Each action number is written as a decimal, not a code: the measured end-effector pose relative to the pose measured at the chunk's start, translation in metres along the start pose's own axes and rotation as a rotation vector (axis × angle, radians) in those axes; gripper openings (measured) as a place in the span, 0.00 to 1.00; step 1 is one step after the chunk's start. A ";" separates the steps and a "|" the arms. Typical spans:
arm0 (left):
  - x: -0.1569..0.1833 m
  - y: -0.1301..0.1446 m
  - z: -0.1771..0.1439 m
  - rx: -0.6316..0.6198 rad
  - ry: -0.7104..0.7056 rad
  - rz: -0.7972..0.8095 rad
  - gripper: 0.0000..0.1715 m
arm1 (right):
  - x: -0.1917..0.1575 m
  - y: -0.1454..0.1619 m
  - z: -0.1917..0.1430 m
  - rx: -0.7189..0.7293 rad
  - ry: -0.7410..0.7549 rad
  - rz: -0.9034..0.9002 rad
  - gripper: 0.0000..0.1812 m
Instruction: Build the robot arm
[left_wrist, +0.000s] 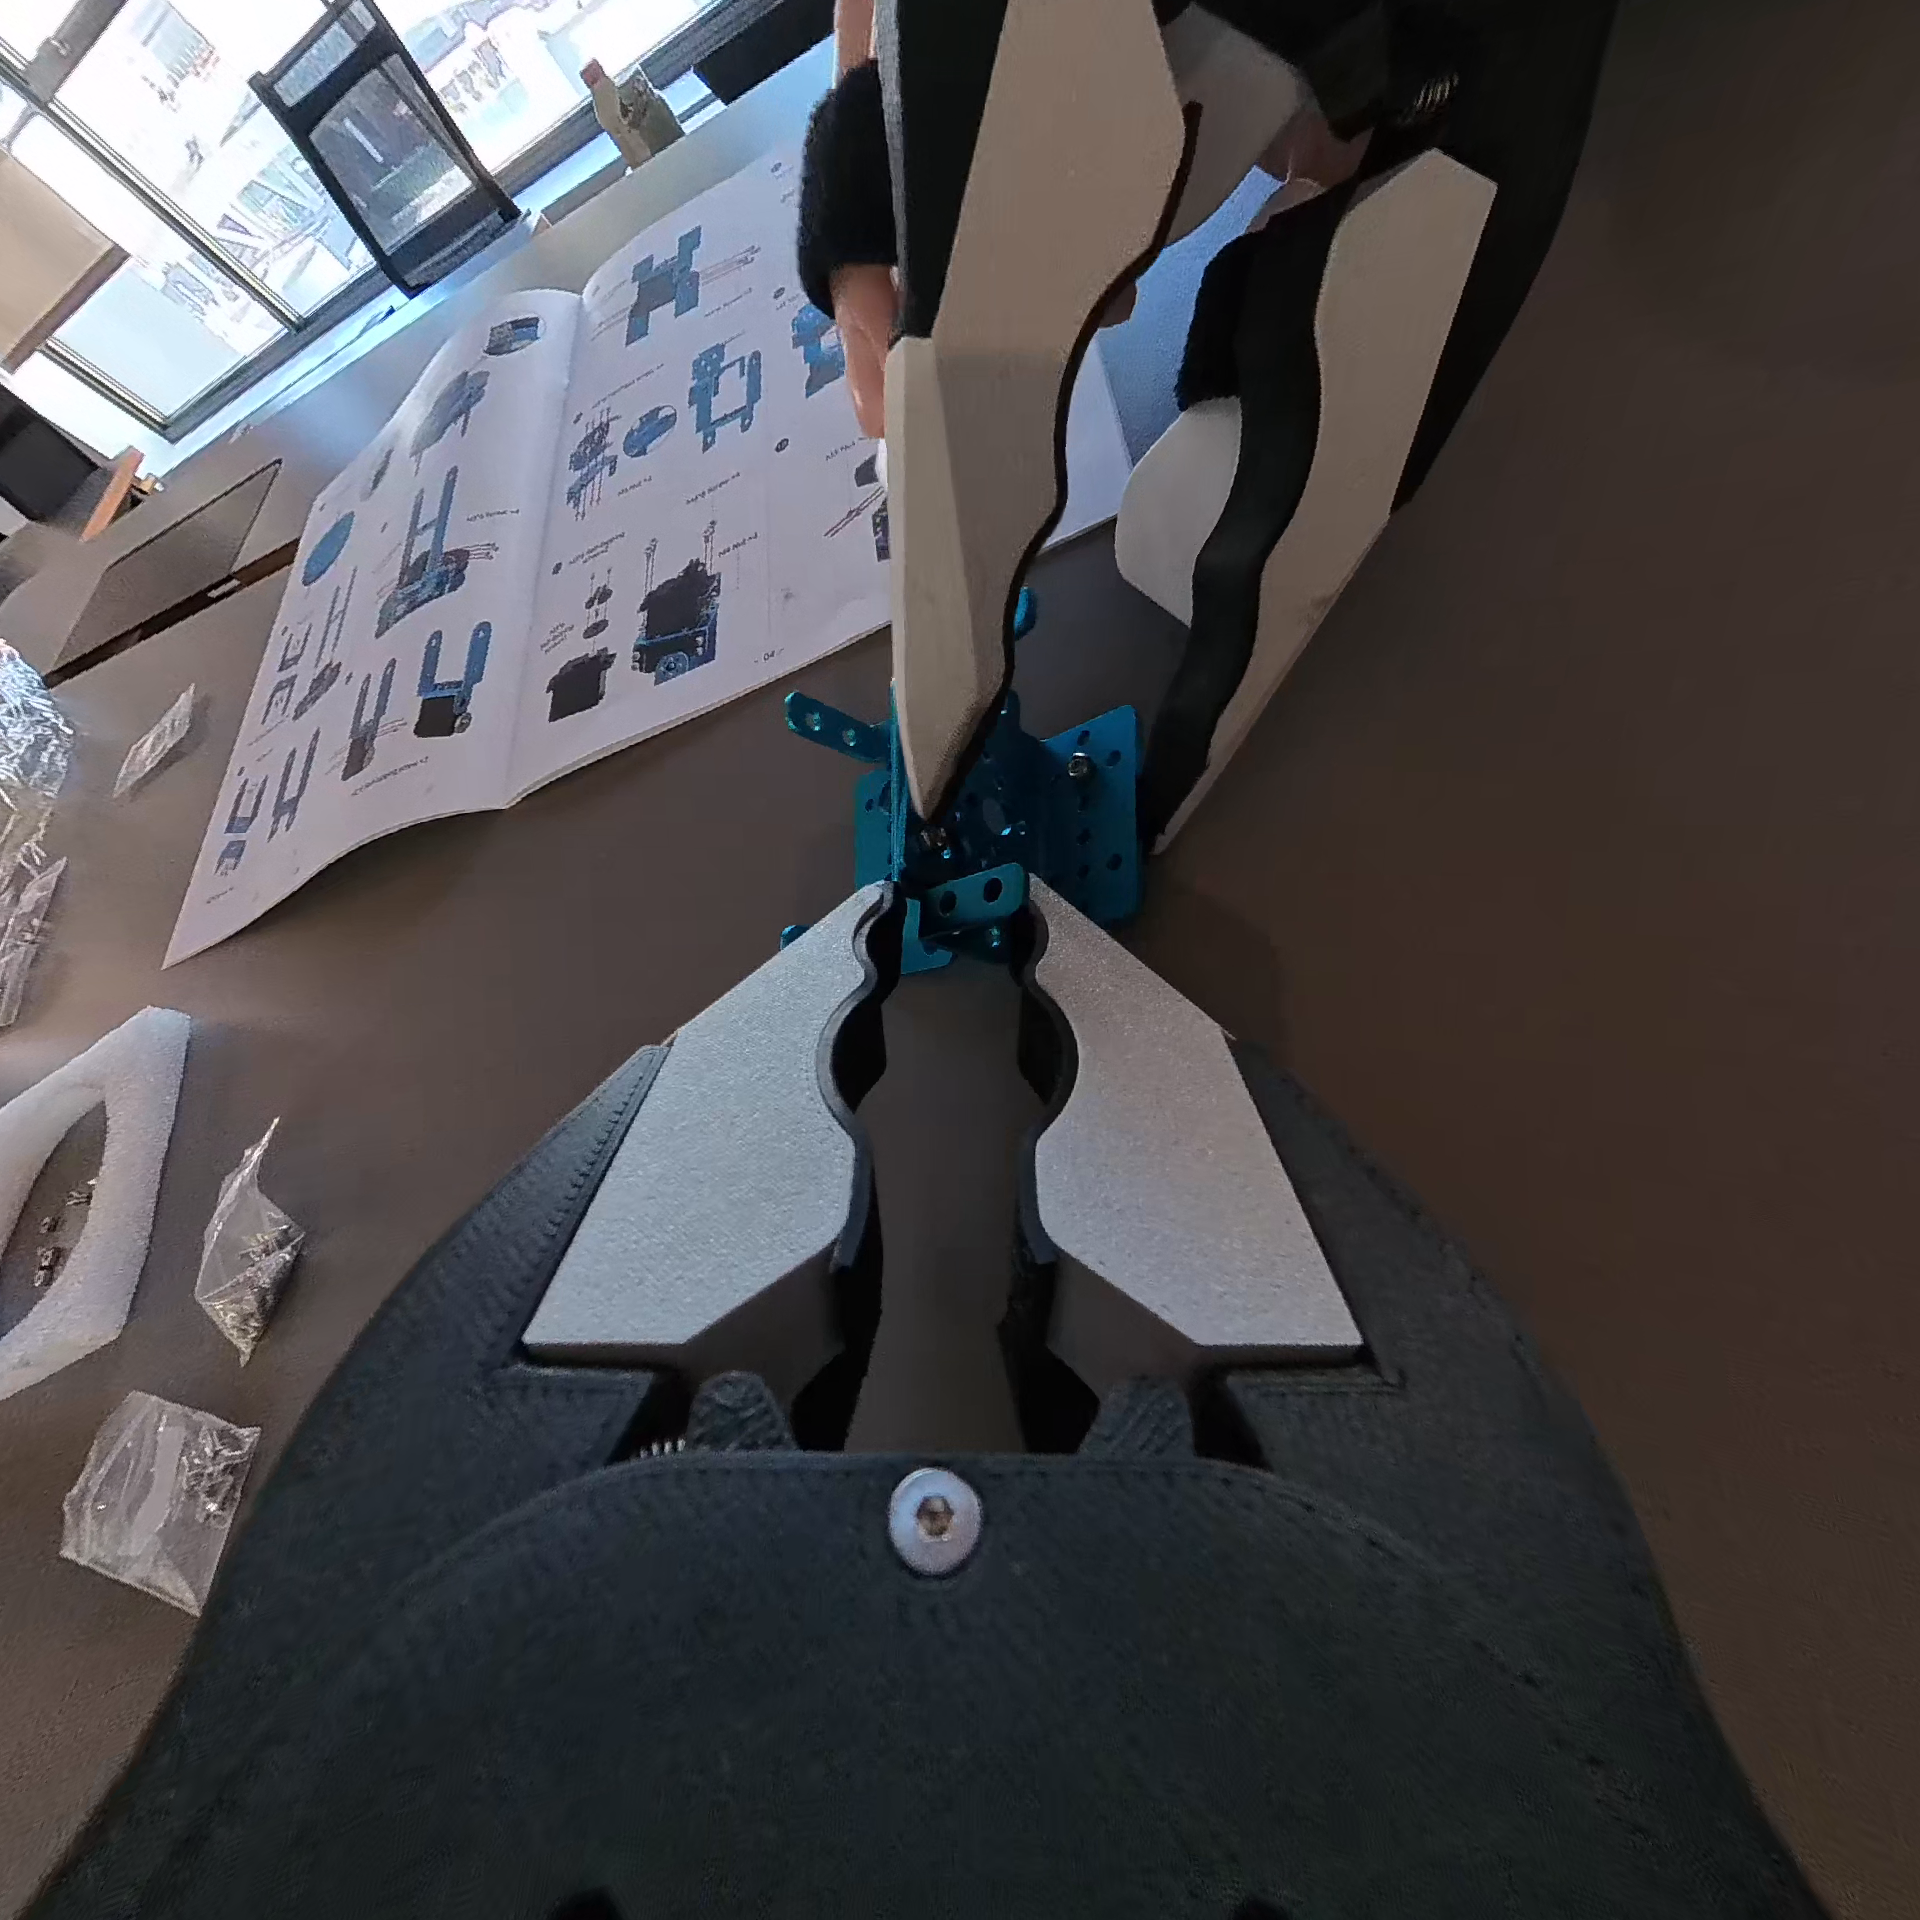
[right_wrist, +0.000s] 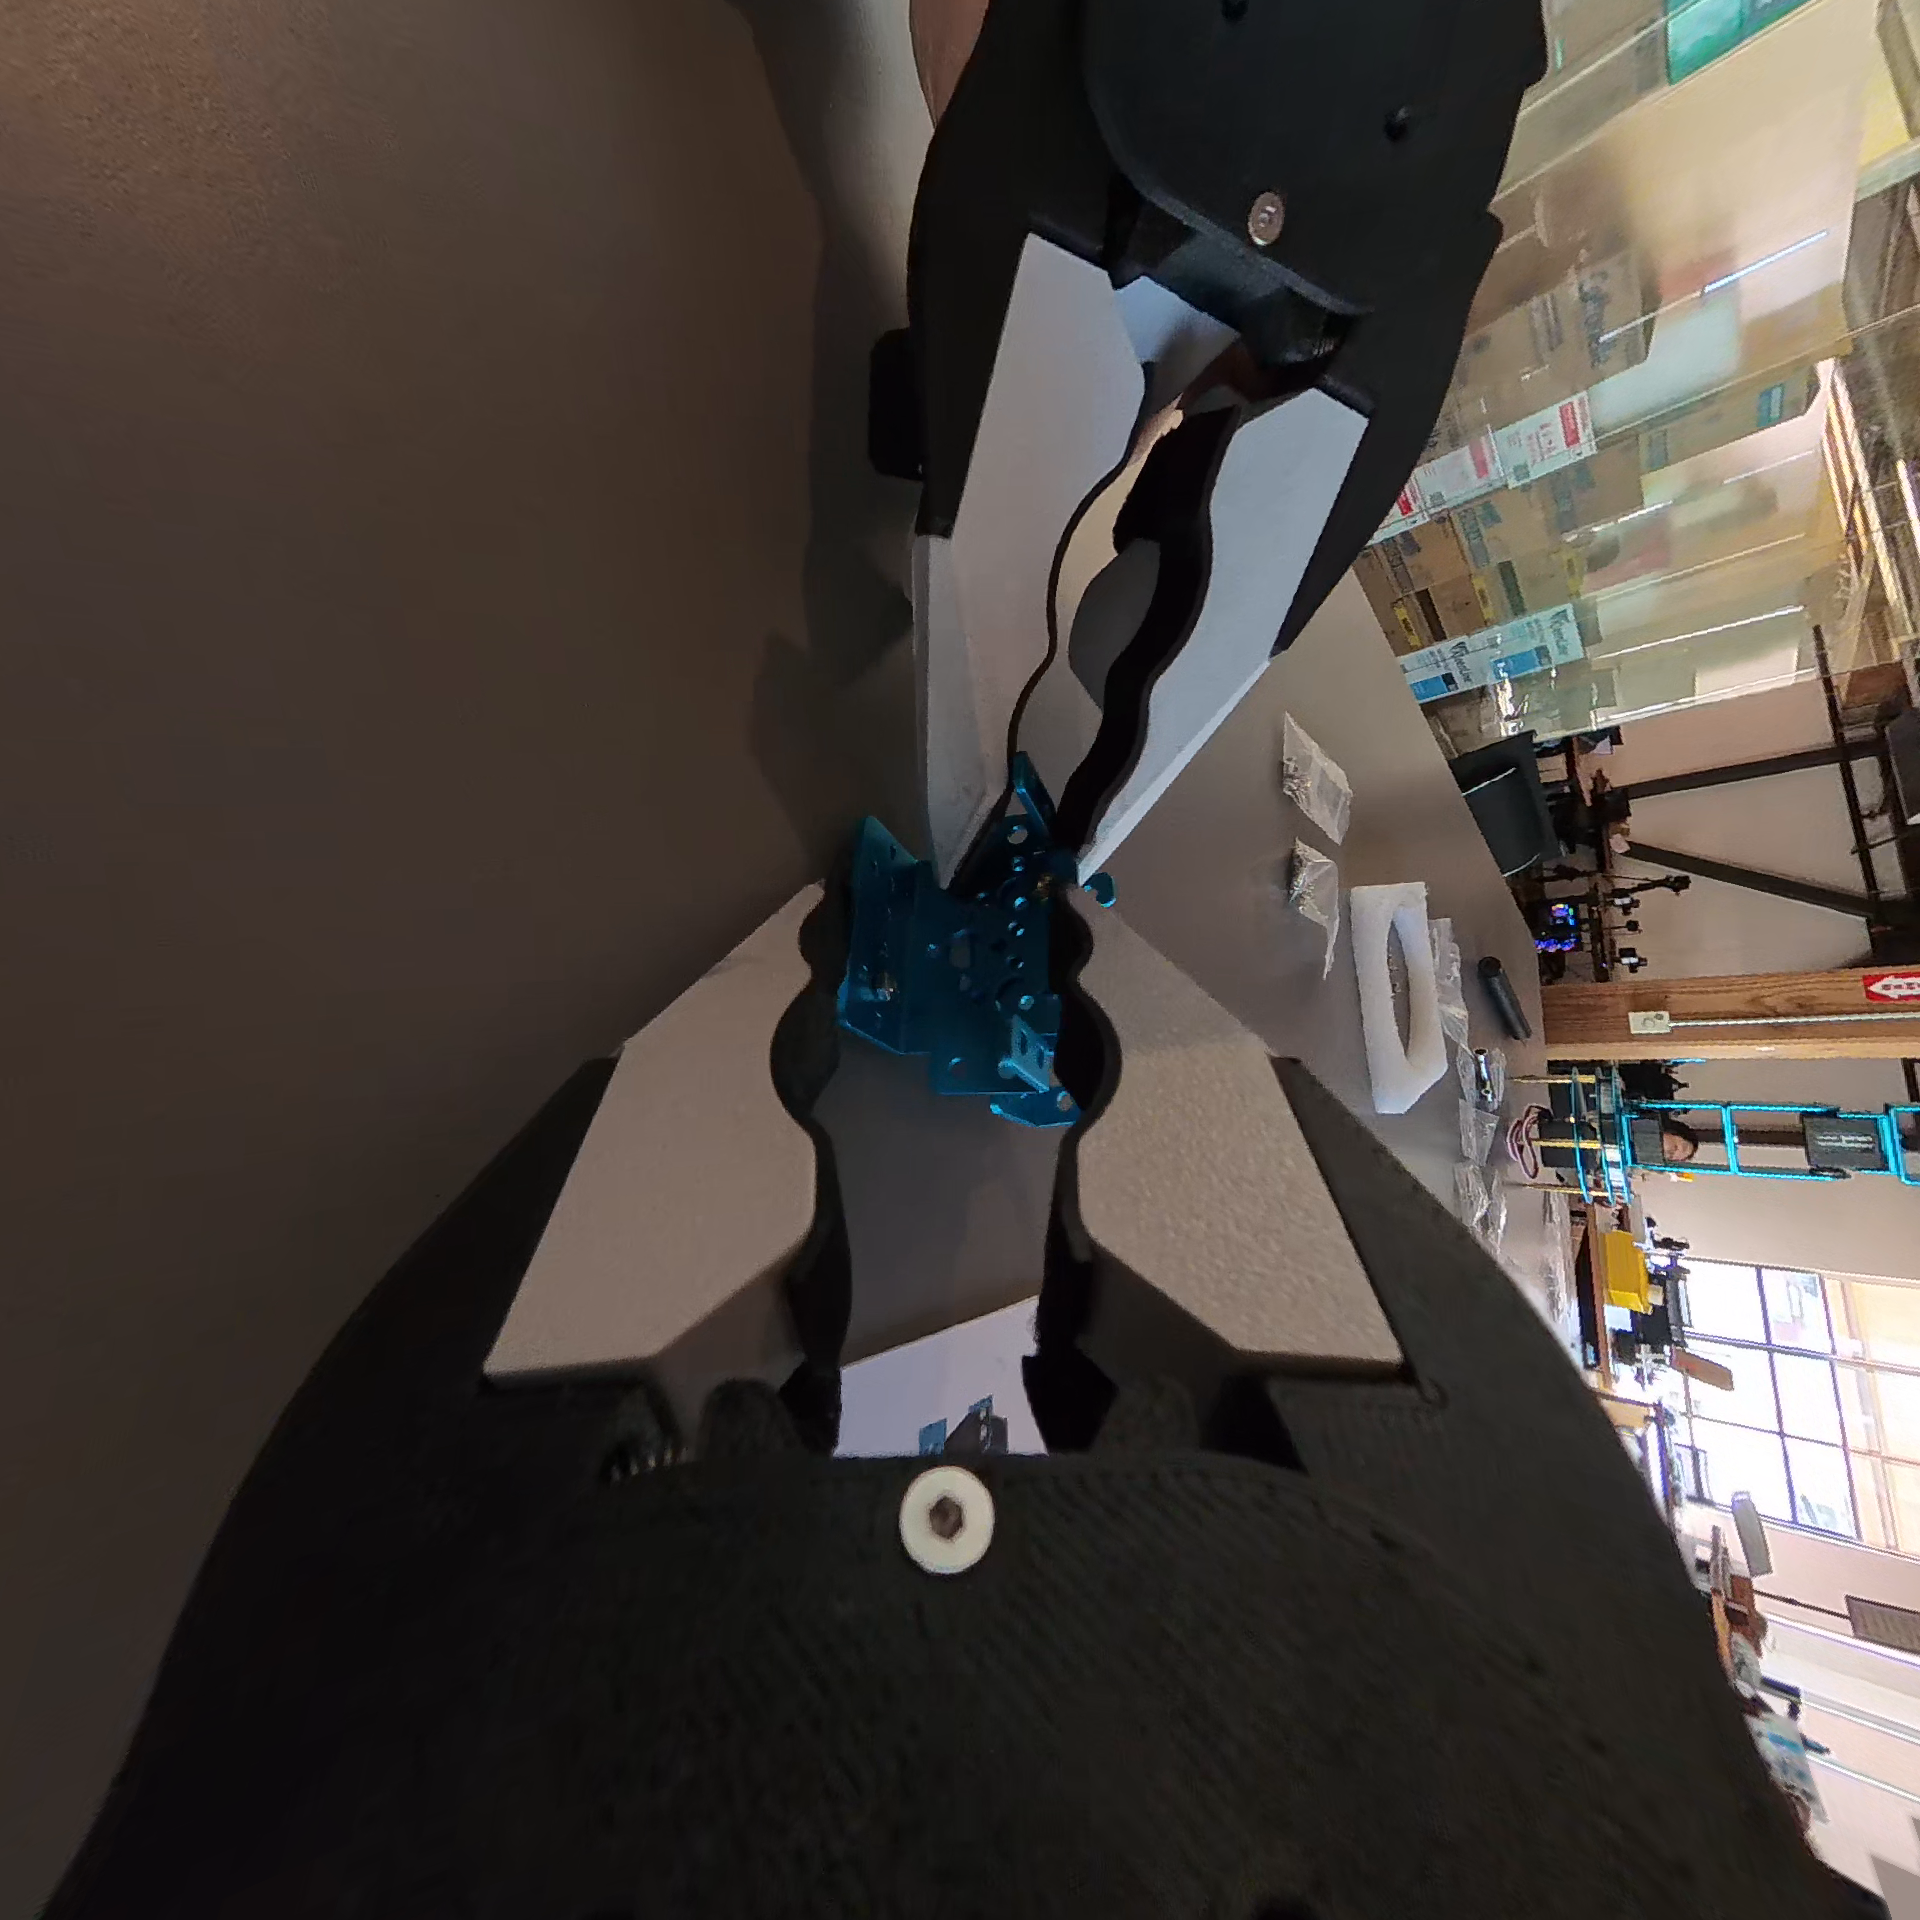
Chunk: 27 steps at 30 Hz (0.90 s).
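Note:
A blue perforated metal bracket assembly stands on the brown table. My left gripper is shut on a small blue bracket at the assembly's near edge. My right gripper comes down from above. One of its fingers presses the outer plate, the other sits at a screw on the opposite side. In the right wrist view the assembly lies between my right gripper's fingers and touches both. My left gripper pinches a blue strip from the far side.
An open instruction booklet lies left of the assembly. Bags of screws and a white foam tray lie at the left edge, also seen in the right wrist view. A black cylinder lies beyond the foam. The grippers are tip to tip, or close to it.

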<state>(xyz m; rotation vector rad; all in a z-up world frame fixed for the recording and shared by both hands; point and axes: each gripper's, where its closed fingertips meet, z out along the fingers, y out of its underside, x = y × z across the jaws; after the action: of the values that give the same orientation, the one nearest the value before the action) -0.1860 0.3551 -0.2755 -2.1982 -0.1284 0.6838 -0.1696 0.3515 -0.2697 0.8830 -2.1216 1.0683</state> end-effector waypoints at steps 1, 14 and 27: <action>0.000 0.000 0.000 -0.001 -0.002 -0.001 0.11 | -0.007 0.003 0.000 -0.016 -0.041 -0.003 0.12; 0.000 0.000 -0.001 0.004 -0.002 0.006 0.09 | 0.007 0.000 -0.003 0.003 0.068 -0.089 0.28; -0.002 0.002 -0.002 0.008 -0.015 0.018 0.12 | 0.019 0.002 -0.017 0.191 -0.145 0.459 0.26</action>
<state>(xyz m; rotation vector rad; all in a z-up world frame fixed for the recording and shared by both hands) -0.1873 0.3523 -0.2749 -2.1895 -0.1133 0.7096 -0.1792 0.3609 -0.2482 0.5799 -2.4438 1.4943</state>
